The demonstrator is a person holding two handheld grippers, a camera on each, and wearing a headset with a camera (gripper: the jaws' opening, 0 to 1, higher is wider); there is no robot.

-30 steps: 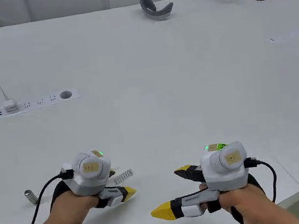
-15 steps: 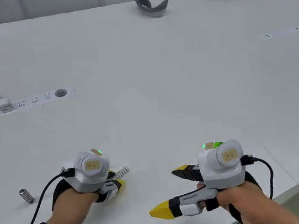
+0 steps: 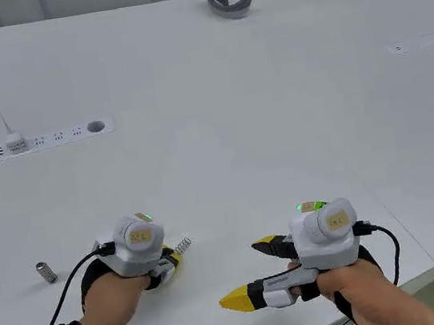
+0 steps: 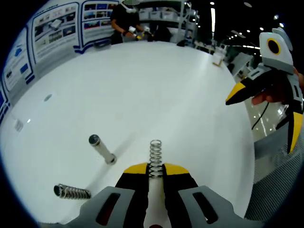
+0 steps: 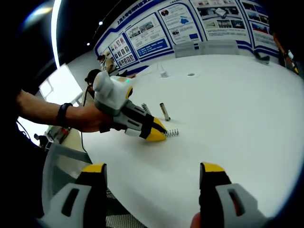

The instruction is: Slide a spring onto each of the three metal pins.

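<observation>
Over the last second the left gripper [image 3: 170, 257] has been turned a little on the spot near the near edge of the counter [image 3: 234, 111]. Its yellow tip was earlier seen angled toward that edge, with the spring above it. Now the spring [image 4: 155, 152] is seen coming straight out from between the tips. Part of this shift may be owed to the moving headset. The fingers [image 4: 135, 169] are pressed together on the spring's near end, so the pick-up is judged done and the spring is in hand for threading.

The spring's long axis is lined up with the gripper's own line. Its free end points away from the person, toward the right and slightly toward the far edge of the counter. It is held low and roughly level; whether the free end touches the counter cannot be told.

A metal pin [image 4: 102, 149] is lying on its side just left of the spring, and its axis is not in line with the spring's. An alignment of the two is judged to be needed next. A second coiled piece [image 4: 72, 191] is lying nearer the left edge.

The right gripper [image 3: 251, 272] is held beside the near edge with its fingers spread and nothing between them, well apart from the pin.
</observation>
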